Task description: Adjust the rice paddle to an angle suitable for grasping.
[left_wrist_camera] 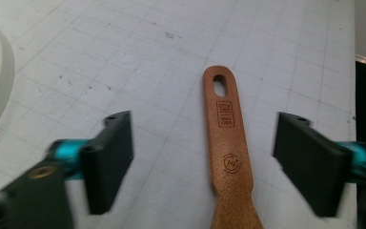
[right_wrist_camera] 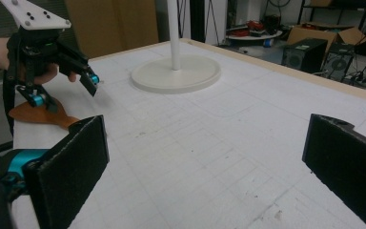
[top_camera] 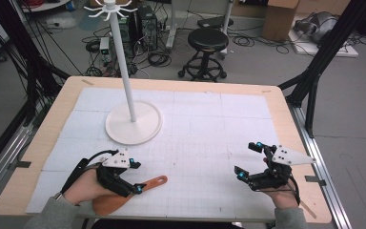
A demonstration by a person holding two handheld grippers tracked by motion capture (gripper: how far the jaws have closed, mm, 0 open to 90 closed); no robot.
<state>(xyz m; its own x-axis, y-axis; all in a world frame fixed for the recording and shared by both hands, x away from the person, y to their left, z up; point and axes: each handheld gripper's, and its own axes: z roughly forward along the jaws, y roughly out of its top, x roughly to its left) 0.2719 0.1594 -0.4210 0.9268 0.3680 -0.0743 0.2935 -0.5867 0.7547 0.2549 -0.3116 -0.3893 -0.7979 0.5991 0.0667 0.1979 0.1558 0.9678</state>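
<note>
Both grippers spread wide, wooden spatula on gridded mat

Left gripper (left_wrist_camera: 203,162) straddles the flat brown wooden spatula (left_wrist_camera: 228,157) without contact, its matte black rectangular pads either side of the handle; the handle has an oval hanging slot and burnt-in stamps. The spatula lies near the table's (top_camera: 52,119) front-left edge. Right gripper (top_camera: 251,161) hovers released near the front-right edge. A white stand (top_camera: 133,121) with round base and slim pole rises left of centre

Robotics lab. Test table (top_camera: 38,157) with gridded white mat (top_camera: 209,138), black frame struts (top_camera: 331,43) at 2 o'clock, cables (top_camera: 152,57) and stool (top_camera: 208,45) at 12, cardboard boxes (top_camera: 280,19) at 1.
</note>
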